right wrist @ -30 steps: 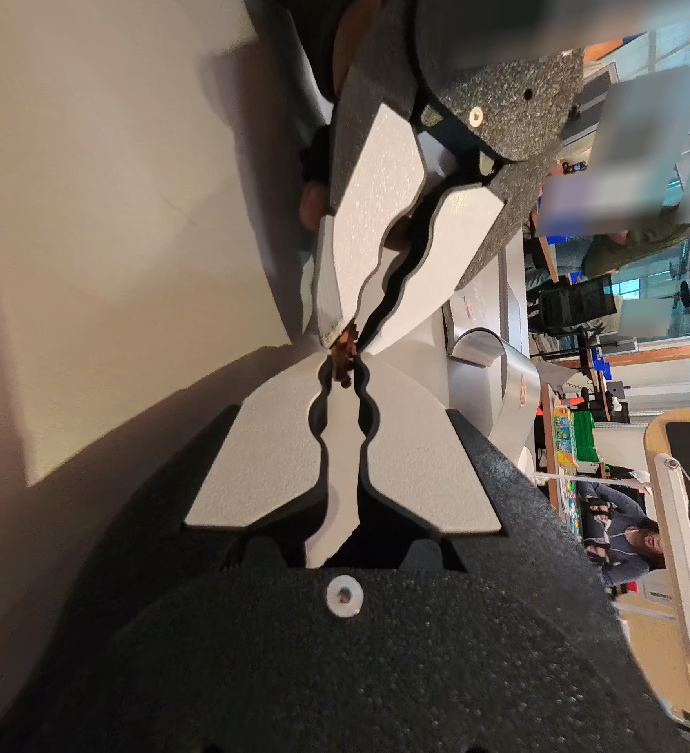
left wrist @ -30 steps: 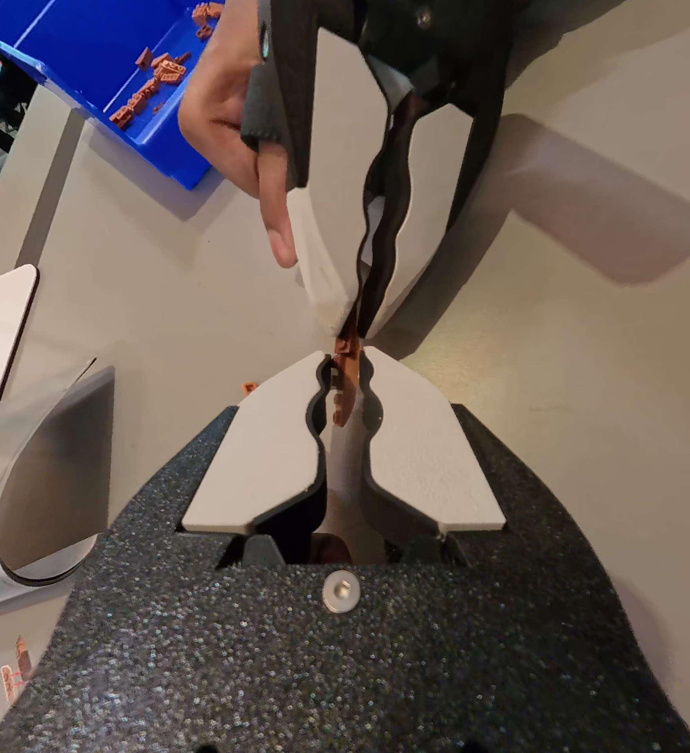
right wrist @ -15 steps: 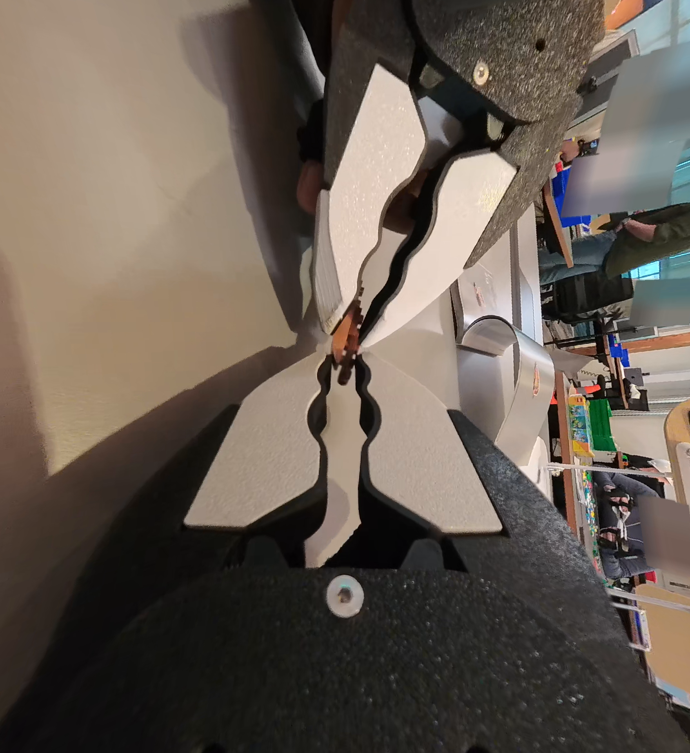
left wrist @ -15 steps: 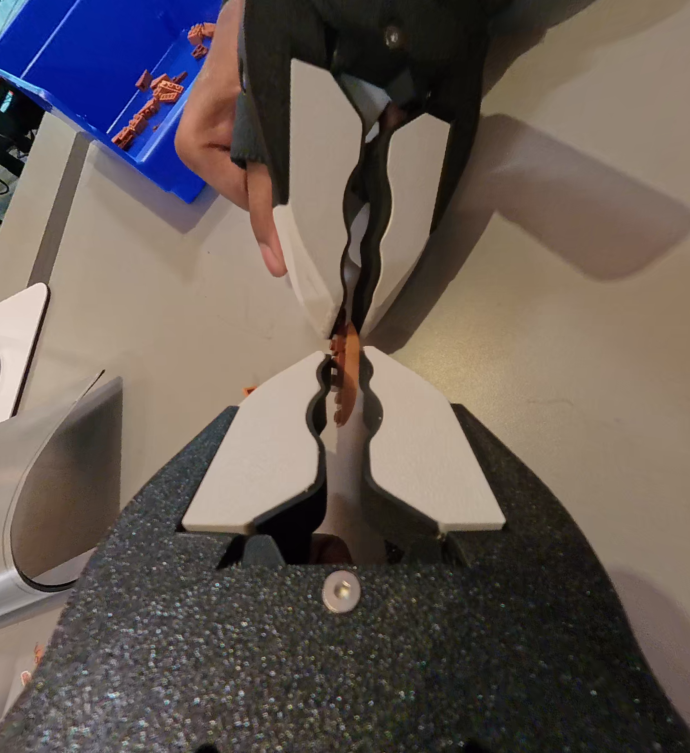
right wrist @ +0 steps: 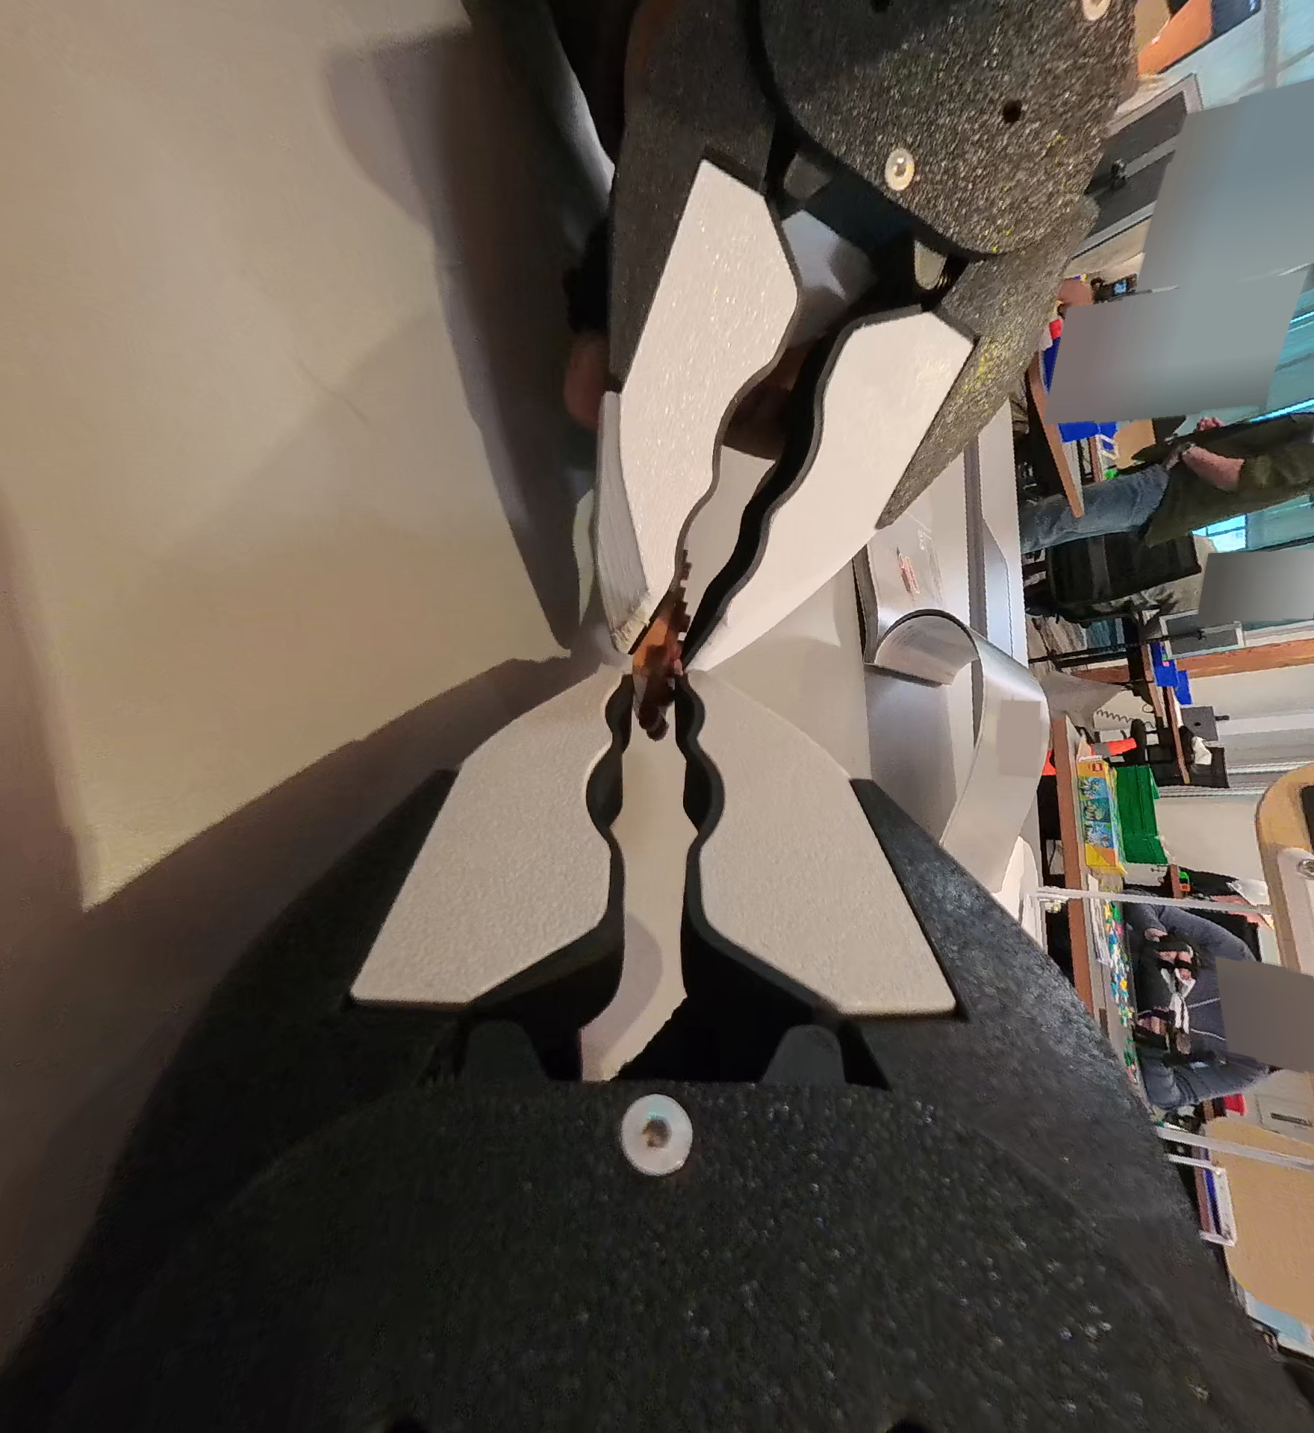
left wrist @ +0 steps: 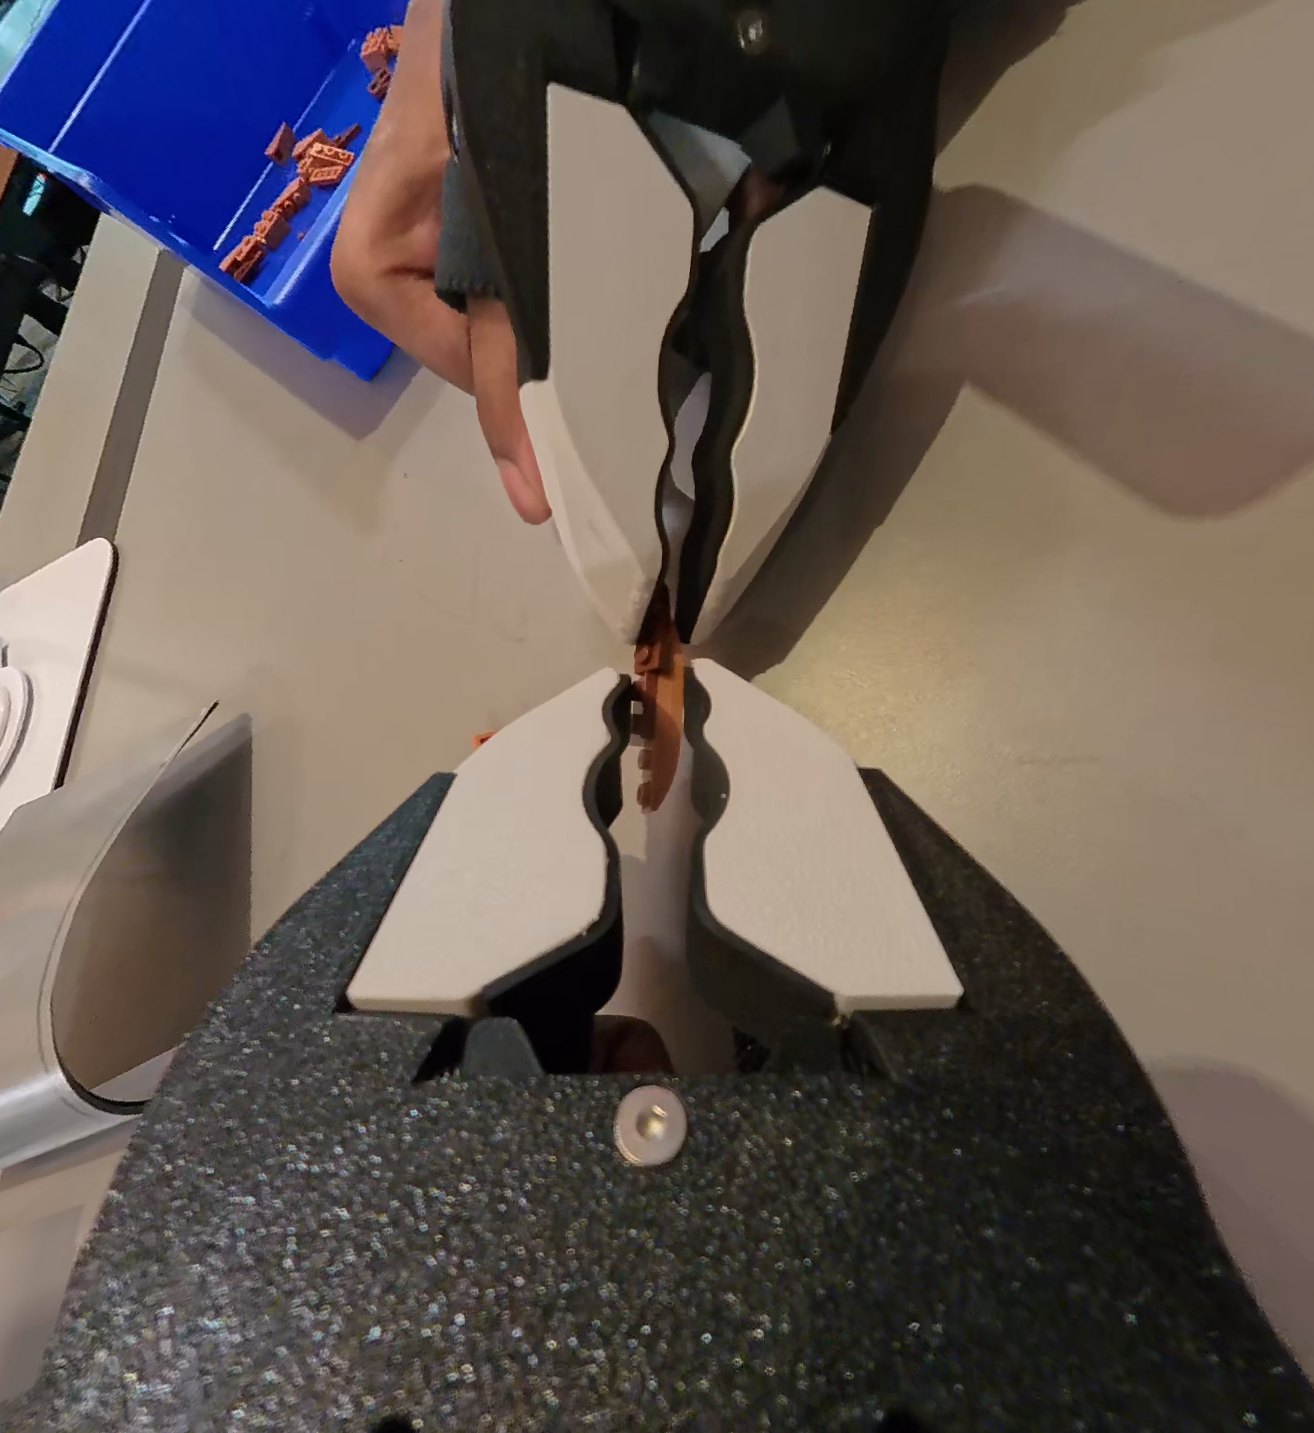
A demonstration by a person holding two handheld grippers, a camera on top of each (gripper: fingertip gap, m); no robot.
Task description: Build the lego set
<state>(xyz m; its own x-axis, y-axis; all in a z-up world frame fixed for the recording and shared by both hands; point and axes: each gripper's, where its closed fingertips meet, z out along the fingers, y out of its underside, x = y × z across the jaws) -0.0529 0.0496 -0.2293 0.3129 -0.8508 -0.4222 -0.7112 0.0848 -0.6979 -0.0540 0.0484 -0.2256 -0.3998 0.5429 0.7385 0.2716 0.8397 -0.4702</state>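
Observation:
In the left wrist view my left gripper (left wrist: 658,682) is shut on a thin reddish-brown lego plate (left wrist: 663,737) that stands on edge between its fingertips. My right gripper (left wrist: 660,620) comes in from above, tip to tip with the left, and is shut on a small brown lego piece (left wrist: 658,612) that touches the plate's top end. In the right wrist view my right gripper (right wrist: 652,686) pinches the brown piece (right wrist: 650,717), and the left gripper (right wrist: 658,628) faces it from above with the plate (right wrist: 665,620). A hand (left wrist: 413,256) holds the right gripper.
A blue bin (left wrist: 196,147) with several loose brown bricks (left wrist: 305,170) stands at the far left of the beige table (left wrist: 1104,698). A silver curved stand (left wrist: 95,930) and a white board (left wrist: 33,643) are at the left. People and desks show at the right (right wrist: 1181,481). Both grippers' tips are close together, under 4 cm apart.
The view of both grippers has shifted slightly while they stay tip to tip. The brown pieces stay pinched together between them.

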